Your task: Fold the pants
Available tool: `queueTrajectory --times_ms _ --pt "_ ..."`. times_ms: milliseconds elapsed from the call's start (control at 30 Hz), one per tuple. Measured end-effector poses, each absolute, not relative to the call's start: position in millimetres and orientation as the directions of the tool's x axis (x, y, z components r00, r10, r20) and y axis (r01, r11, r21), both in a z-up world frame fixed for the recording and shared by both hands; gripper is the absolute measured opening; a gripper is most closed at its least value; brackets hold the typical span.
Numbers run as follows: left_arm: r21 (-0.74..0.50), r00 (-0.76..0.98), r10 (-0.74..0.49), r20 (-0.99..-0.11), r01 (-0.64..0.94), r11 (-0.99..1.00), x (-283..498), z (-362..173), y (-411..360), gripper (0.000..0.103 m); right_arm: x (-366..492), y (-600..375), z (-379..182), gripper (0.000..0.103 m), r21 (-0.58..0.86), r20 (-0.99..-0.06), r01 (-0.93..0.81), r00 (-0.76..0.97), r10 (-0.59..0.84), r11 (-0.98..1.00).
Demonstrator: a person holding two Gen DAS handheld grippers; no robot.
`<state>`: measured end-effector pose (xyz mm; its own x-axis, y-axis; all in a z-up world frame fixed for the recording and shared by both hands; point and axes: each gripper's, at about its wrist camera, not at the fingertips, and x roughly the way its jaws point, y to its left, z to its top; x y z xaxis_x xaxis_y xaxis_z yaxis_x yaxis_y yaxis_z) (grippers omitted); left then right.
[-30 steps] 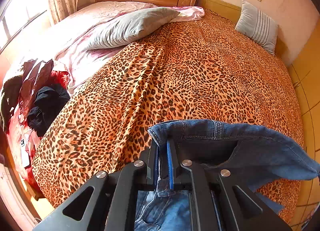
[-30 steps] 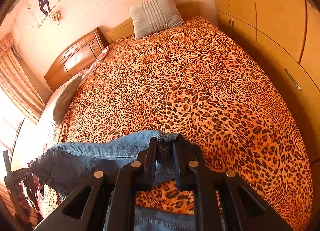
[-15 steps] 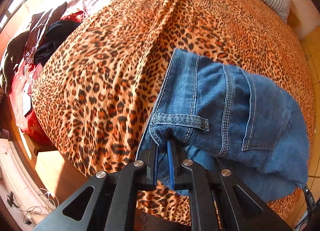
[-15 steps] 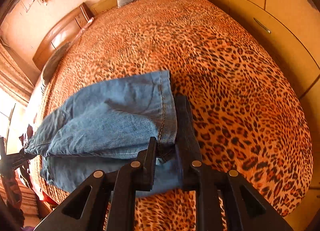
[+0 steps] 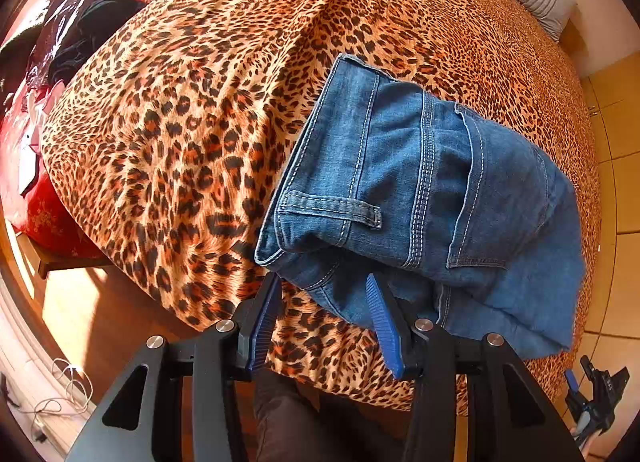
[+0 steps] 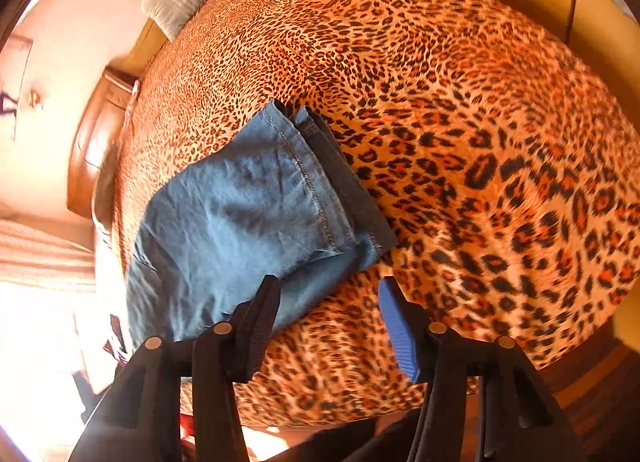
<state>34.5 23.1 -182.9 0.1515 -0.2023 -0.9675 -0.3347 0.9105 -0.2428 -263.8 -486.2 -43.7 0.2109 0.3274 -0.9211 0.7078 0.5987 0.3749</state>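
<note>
Leopard-print bedspread [image 5: 192, 134] under folded stitched denim pants [image 5: 420, 198]; left gripper [image 5: 322, 298], right gripper [image 6: 328, 294] jaws just parted, empty.

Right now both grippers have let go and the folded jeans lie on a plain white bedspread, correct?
Not quite: the bedspread is leopard-print, not plain white, as both wrist views show. The rest holds: the left gripper and right gripper have just opened, and the folded jeans lie released on it.

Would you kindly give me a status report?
Left gripper and right gripper open, just released. Blue denim jeans folded on leopard-print bedspread. Nothing obstructing.
</note>
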Motion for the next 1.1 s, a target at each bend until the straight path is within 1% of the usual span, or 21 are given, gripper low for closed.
queueTrajectory --times_ms 100,233,400,467,500,533,567,667,733,833,933,967,1033,1100 --pt "-0.267 0.134 -0.234 -0.963 -0.363 0.893 45.3 -193.7 18.3 0.044 -255.7 -481.9 -69.3 0.056 0.421 -0.888 0.762 0.236 0.395 0.491" --pt "-0.272 0.117 -0.245 -0.962 -0.402 0.874 53.4 -207.0 19.8 0.043 -246.6 -479.4 -88.1 0.056 0.432 -0.881 0.798 0.275 0.384 0.421" --pt "-0.317 0.115 -0.299 -0.947 -0.46 0.829 63.3 -220.4 29.6 0.042 -228.3 -472.0 -109.8 0.056 0.417 -0.888 0.814 0.271 0.372 0.404" --pt "-0.326 0.097 -0.32 -0.943 -0.479 0.815 68.4 -223.2 31.6 0.038 -222.7 -468.9 -114.6 0.056 0.427 -0.881 0.817 0.281 0.379 0.387" --pt "-0.357 0.107 -0.351 -0.93 -0.489 0.796 68.0 -219.9 34.7 0.033 -219.2 -466.5 -116.7 0.056 0.43 -0.878 0.821 0.283 0.386 0.376" --pt "-0.384 0.126 -0.374 -0.919 -0.499 0.777 67.7 -216.4 35.5 0.033 -215.5 -464.7 -117.8 0.056 0.438 -0.873 0.82 0.289 0.393 0.369" --pt "-0.404 0.143 -0.387 -0.911 -0.504 0.764 64.9 -211.1 38.9 0.033 -212.0 -463.2 -117.6 0.056 0.441 -0.872 0.816 0.291 0.394 0.373" --pt "-0.424 0.173 -0.394 -0.903 -0.504 0.752 62.3 -206.0 45.4 0.041 -200.1 -461.3 -119.2 0.056 0.429 -0.88 0.81 0.274 0.388 0.4" --pt "-0.443 0.147 -0.44 -0.886 -0.553 0.706 57.4 -214.1 52.4 0.04 -196.1 -459.3 -122.6 0.056 0.42 -0.881 0.817 0.262 0.394 0.396" --pt "-0.511 0.193 -0.515 -0.835 -0.62 0.595 35.6 -214.9 64.5 0.041 -190.5 -457.5 -123.2 0.056 0.43 -0.875 0.814 0.268 0.404 0.39" --pt "-0.527 0.221 -0.516 -0.828 -0.622 0.58 35.4 -213.8 72.3 0.046 -186.8 -458.6 -124.7 0.056 0.425 -0.877 0.807 0.255 0.406 0.411" --pt "-0.526 0.221 -0.516 -0.827 -0.627 0.574 35.4 -213.1 74.8 0.046 -184.1 -459.5 -126.1 0.056 0.418 -0.88 0.809 0.248 0.405 0.414" --pt "-0.566 0.251 -0.553 -0.794 -0.636 0.525 36.9 -212.9 78.4 0.046 -183.4 -460.7 -129.2 0.056 0.407 -0.882 0.816 0.235 0.408 0.41" --pt "-0.562 0.26 -0.537 -0.803 -0.632 0.533 39.5 -211.0 79.0 0.046 -185.6 -463.4 -133.1 0.056 0.415 -0.878 0.814 0.241 0.413 0.407"
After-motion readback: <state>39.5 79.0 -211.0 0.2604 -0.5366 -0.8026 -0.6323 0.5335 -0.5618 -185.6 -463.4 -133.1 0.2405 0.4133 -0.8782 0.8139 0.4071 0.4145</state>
